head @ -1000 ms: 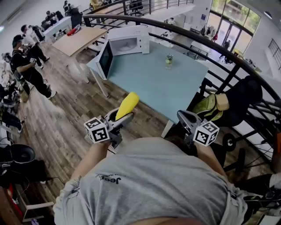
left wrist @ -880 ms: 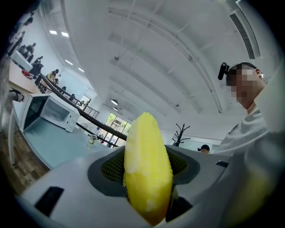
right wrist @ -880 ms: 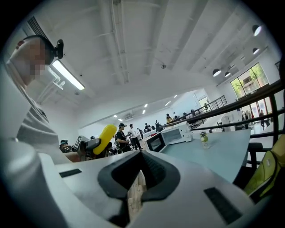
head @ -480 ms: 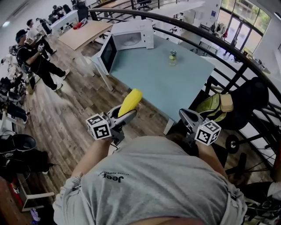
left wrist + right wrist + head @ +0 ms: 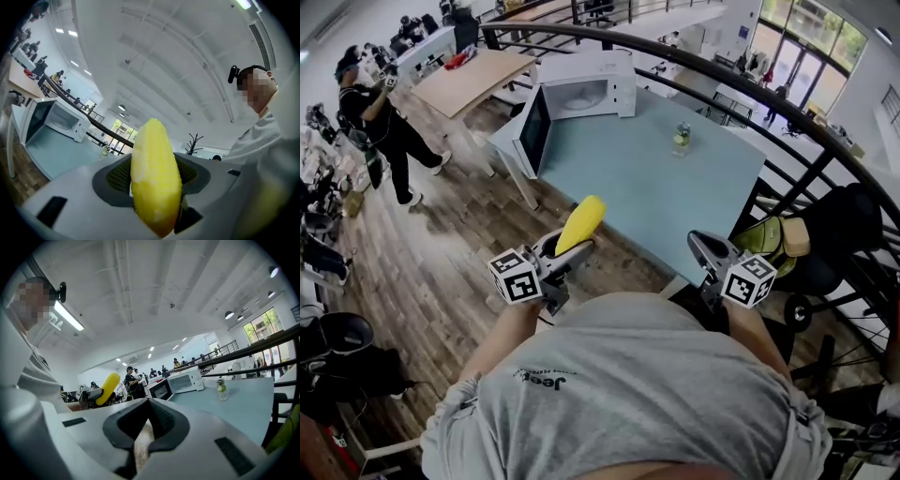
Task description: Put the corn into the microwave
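The left gripper (image 5: 566, 249) grasped the corn (image 5: 581, 223) by its base, the right gripper (image 5: 699, 242) clenched empty; jolted, the corn could slip before reaching the microwave (image 5: 586, 89), upper centre.

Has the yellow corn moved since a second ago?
Yes. The corn in the left gripper has come closer to the blue table and microwave.
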The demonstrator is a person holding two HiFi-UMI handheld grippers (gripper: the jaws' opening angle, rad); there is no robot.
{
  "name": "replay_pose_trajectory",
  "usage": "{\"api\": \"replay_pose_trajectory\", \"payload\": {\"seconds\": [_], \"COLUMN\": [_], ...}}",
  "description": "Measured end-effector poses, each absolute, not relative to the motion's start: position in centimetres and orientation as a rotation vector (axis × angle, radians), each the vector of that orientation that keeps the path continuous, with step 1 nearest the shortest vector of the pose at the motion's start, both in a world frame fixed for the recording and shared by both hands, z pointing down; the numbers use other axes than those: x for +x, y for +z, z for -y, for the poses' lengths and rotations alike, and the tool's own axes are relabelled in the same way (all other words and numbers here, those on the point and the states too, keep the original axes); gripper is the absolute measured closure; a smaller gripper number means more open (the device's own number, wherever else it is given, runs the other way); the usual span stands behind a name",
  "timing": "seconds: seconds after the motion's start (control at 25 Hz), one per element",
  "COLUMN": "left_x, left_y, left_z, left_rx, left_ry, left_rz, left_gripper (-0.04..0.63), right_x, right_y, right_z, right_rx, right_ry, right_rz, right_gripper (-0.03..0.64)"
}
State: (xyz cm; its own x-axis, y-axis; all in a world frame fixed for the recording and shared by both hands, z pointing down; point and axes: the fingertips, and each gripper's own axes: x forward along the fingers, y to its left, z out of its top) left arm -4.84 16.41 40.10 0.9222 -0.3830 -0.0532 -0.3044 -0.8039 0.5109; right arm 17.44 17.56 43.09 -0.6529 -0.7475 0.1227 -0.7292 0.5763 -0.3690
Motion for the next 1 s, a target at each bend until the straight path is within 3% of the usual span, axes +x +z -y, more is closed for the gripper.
{"api": "replay_pose_trajectory", "payload": {"seconds": [0.52, 1.0], "left_x": [-14.3, -17.0], "left_y": [38.0, 39.8], "left_z": [-0.7, 5.9], "left_rx": [2.621, 2.576], "left_ry": [-0.173, -0.148], "left_rz": [0.335, 0.281], "left_gripper": [0.35, 0.35], "right_x": [8.2, 6.5], "right_y": [40.1, 40.2], "right_z": [-4.1, 3.4], "right_rx": [-1.455, -1.547], "right_ry": [-0.577, -0.604], "right_rz": [-2.641, -2.593], "right_gripper": [0.599, 0.6]}}
